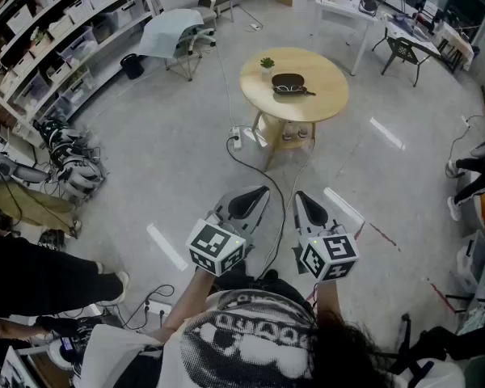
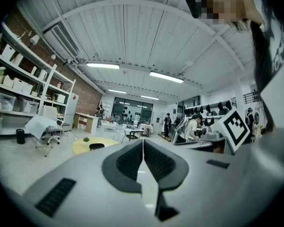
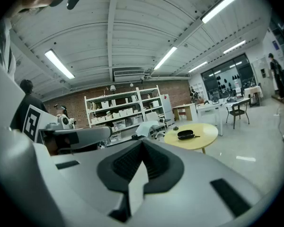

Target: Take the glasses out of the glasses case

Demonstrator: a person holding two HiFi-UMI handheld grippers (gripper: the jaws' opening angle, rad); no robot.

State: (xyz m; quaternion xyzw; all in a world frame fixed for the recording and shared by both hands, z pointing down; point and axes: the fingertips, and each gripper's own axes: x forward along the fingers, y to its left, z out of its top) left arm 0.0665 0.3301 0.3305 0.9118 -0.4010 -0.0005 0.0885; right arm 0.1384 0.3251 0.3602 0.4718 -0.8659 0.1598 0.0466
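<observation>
A dark glasses case (image 1: 288, 80) lies on a round yellow table (image 1: 323, 95) far ahead across the floor. Dark glasses (image 1: 292, 90) seem to rest at the case's near edge; the detail is too small to be sure. Both grippers are held close to the person's body, well short of the table. My left gripper (image 1: 260, 191) is shut with nothing between its jaws. My right gripper (image 1: 300, 195) beside it is shut and empty too. The left gripper view shows the case (image 2: 96, 146) on the table (image 2: 80, 148); the right gripper view shows the case (image 3: 185, 134) too.
A small potted plant (image 1: 267, 65) stands on the table. A cable and power strip (image 1: 236, 140) lie on the floor by its base. An office chair draped with cloth (image 1: 176, 31) and shelves (image 1: 56, 31) are at the left. White desks (image 1: 372, 10) stand behind.
</observation>
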